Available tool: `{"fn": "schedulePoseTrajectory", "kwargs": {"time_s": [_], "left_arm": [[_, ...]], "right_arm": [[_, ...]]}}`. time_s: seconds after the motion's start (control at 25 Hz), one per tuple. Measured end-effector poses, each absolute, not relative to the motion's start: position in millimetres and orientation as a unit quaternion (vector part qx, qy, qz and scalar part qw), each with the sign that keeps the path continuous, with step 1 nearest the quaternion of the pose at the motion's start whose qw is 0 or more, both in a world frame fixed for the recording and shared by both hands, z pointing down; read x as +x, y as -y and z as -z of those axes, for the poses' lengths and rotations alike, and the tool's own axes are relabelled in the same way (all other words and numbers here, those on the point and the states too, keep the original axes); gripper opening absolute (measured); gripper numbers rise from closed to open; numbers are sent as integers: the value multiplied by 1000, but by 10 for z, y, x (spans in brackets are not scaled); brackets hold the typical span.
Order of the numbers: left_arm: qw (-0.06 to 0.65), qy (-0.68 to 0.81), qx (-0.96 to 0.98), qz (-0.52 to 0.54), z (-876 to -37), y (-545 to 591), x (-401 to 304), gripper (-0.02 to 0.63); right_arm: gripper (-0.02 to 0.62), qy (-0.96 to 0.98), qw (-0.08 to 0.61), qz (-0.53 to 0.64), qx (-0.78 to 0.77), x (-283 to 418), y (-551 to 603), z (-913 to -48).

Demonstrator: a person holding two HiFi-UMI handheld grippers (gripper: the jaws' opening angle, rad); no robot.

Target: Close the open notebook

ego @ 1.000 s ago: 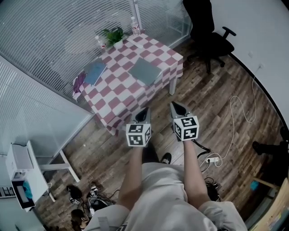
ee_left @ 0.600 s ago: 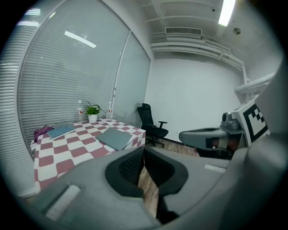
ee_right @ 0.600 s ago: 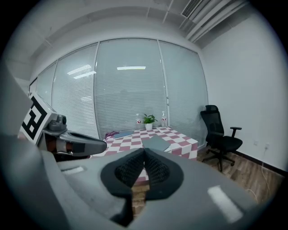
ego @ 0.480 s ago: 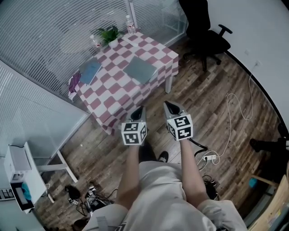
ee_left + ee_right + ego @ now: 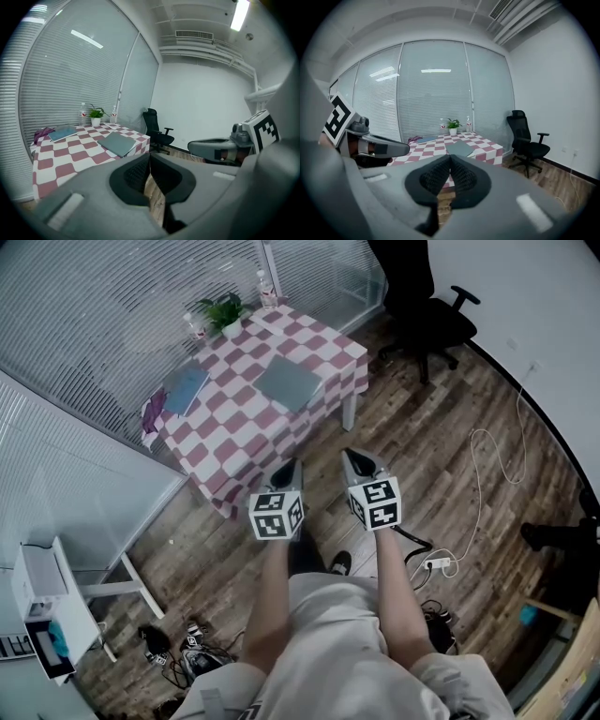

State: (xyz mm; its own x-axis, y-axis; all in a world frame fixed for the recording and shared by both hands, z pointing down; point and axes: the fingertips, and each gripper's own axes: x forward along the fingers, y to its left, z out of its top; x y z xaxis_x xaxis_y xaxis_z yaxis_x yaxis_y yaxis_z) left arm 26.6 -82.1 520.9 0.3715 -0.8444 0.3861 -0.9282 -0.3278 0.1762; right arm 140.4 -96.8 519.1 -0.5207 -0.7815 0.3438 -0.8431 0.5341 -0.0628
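1. I am standing on the wood floor [image 5: 441, 456], well back from the checkered table [image 5: 234, 442], facing its near corner.
2. My left gripper [image 5: 149, 158] is pointing toward the table. Its jaws are pressing together with nothing between them.
3. My right gripper [image 5: 450, 159] is hanging just beside the left one, aiming at the same table. Its jaws are meeting pad to pad and gripping nothing.
4. The grey notebook [image 5: 289, 382] is lying flat on the table, toward the right edge, well apart from both grippers. From back here I cannot tell whether its cover is lying open.
5. A blue notebook [image 5: 185, 388] is lying toward the table's left side, with a purple cloth [image 5: 153, 412] bunching just beside it at the left edge.
6. A potted plant [image 5: 225, 310] is sitting at the table's far corner, with a bottle [image 5: 195, 327] on its left and a second bottle [image 5: 263, 287] on its right.
7. A black office chair [image 5: 427, 315] is standing off the table's right side, apart from it.
8. A power strip [image 5: 437, 566] is lying on the floor well to the near right of the table.
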Motion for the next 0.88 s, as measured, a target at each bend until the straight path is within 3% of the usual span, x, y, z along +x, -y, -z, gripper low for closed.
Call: {"fn": "schedulePoseTrajectory", "kwargs": {"time_s": [0.88], "left_arm": [[182,549,809,-103,-5133,683,235,8]], "right_arm": [[2,863,144,-111,472,1442,821,-5247]]}}
